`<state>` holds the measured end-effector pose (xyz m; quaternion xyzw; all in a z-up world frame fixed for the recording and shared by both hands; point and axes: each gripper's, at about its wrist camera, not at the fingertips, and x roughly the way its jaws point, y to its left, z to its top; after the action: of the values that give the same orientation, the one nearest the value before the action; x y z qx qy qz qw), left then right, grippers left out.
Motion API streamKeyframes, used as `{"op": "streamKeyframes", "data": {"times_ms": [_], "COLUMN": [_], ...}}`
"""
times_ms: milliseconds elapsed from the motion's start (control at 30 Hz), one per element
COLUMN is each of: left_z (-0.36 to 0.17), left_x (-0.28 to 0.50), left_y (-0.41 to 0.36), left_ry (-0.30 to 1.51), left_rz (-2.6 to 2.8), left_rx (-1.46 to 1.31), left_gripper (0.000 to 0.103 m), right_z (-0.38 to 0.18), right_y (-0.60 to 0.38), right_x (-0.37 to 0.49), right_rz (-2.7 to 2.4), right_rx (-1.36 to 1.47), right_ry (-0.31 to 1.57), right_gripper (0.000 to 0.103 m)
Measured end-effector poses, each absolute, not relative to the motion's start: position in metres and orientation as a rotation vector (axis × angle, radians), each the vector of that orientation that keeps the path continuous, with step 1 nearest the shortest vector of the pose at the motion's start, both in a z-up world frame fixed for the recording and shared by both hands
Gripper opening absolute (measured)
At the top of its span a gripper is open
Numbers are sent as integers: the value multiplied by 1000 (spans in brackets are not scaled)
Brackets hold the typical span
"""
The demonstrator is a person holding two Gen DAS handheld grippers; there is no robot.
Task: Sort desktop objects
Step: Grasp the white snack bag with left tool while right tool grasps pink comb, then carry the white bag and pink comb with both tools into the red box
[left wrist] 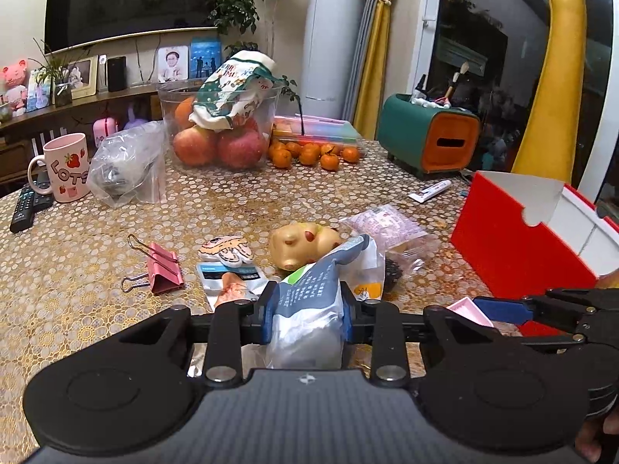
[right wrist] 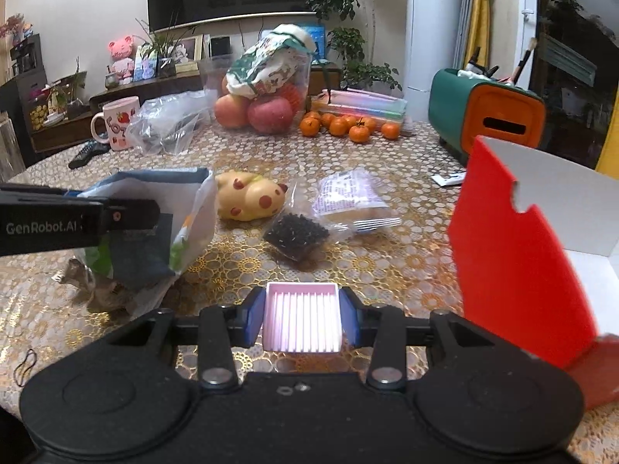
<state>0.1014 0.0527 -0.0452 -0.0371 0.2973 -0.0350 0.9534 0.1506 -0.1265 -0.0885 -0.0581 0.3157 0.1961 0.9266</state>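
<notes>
My left gripper [left wrist: 307, 311] is shut on a blue-and-white snack bag [left wrist: 313, 301] and holds it above the table; the bag also shows in the right wrist view [right wrist: 154, 224]. My right gripper [right wrist: 301, 319] is shut on a small pink ribbed box [right wrist: 301, 317], just left of the open red box [right wrist: 514, 270]. The red box also shows at the right in the left wrist view [left wrist: 514, 239]. On the table lie a yellow pig toy [right wrist: 249, 199], a bag of dark seeds [right wrist: 296, 234], a clear wrapped packet [right wrist: 354, 199], a pink binder clip [left wrist: 162, 266] and a cartoon eraser [left wrist: 228, 249].
At the back stand a fruit tub with apples [left wrist: 220, 131], tangerines [left wrist: 313, 154], a pink mug [left wrist: 67, 168], a zip bag [left wrist: 129, 166], remotes [left wrist: 29, 203] and a green-orange organiser [left wrist: 429, 137]. A toothpaste tube [left wrist: 431, 190] lies near the red box. A rubber band [right wrist: 25, 363] lies front left.
</notes>
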Motion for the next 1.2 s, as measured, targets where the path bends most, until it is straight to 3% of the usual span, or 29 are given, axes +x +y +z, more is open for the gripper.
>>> {"op": "streamKeyframes", "data": {"times_ms": [567, 1200], "left_z": [-2, 33], "left_x": [70, 96], "left_y": [6, -85], "left_ry": [535, 516], "left_rz": [-133, -298], "left_rx": [-46, 3], "left_gripper": [30, 30], "right_z": [-31, 8], "right_y": [-173, -274], "right_x": [113, 128], "right_rz": [373, 244], "right_rx": [-88, -53], "right_ry": [550, 486], "right_gripper": [40, 40]}}
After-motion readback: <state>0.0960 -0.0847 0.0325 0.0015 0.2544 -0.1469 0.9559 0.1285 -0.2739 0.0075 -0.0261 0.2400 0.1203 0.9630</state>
